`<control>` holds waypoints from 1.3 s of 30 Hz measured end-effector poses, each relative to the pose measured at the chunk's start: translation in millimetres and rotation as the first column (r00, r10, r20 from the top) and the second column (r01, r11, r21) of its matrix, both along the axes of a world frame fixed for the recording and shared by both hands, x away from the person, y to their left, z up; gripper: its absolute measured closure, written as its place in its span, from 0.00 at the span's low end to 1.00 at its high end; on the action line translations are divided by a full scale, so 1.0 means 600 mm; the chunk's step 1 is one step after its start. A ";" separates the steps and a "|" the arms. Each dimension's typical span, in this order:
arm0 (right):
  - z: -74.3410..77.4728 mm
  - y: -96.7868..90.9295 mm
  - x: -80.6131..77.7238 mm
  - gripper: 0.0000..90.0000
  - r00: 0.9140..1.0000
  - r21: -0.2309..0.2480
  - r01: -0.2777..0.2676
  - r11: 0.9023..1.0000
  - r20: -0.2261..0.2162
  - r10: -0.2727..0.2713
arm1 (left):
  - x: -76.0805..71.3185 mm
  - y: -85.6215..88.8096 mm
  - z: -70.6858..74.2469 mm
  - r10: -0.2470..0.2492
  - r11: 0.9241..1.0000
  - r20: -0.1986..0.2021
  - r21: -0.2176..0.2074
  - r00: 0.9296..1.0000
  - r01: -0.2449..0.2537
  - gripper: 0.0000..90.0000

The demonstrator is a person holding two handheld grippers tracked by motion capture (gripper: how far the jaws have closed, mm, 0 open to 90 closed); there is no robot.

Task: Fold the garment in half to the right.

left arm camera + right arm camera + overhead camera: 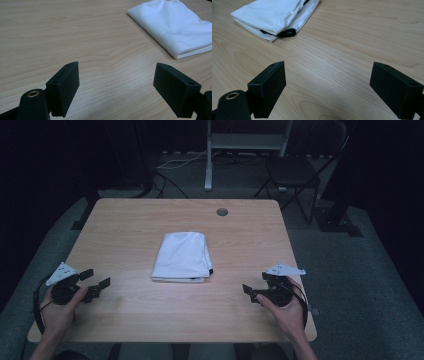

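Both my tools spread wide, empty: left tool (98,286), right tool (253,292). Folded white cloth (182,256) lies ahead between them, long axis running away; right looks nearer.

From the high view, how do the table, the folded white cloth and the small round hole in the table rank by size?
1. Table, clearly largest.
2. Folded white cloth.
3. Round hole, far smaller.

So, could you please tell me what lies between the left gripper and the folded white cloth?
Nothing: in the high view, bare wooden table separates the left gripper from the folded white cloth, and the left gripper view shows the same.
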State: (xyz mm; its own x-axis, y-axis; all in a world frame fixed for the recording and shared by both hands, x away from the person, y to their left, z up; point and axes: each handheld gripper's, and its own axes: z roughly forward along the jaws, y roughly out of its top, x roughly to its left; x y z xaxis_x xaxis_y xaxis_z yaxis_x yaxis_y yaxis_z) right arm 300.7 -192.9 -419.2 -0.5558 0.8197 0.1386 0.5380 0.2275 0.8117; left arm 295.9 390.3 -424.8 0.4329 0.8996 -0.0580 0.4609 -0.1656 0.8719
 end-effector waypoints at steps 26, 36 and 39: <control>-0.019 -0.010 0.002 0.15 1.000 0.019 0.029 0.999 -0.008 -0.029 | 0.002 0.013 -0.013 0.025 1.000 0.005 -0.006 1.000 -0.025 0.23; -0.025 -0.013 0.003 0.15 0.999 0.031 0.049 0.998 -0.005 -0.049 | 0.003 0.011 -0.018 0.024 1.000 0.004 -0.004 1.000 -0.024 0.23; -0.028 -0.012 0.003 0.15 0.999 0.027 0.049 0.998 -0.006 -0.049 | 0.003 0.010 -0.020 0.026 1.000 0.003 -0.008 1.000 -0.026 0.23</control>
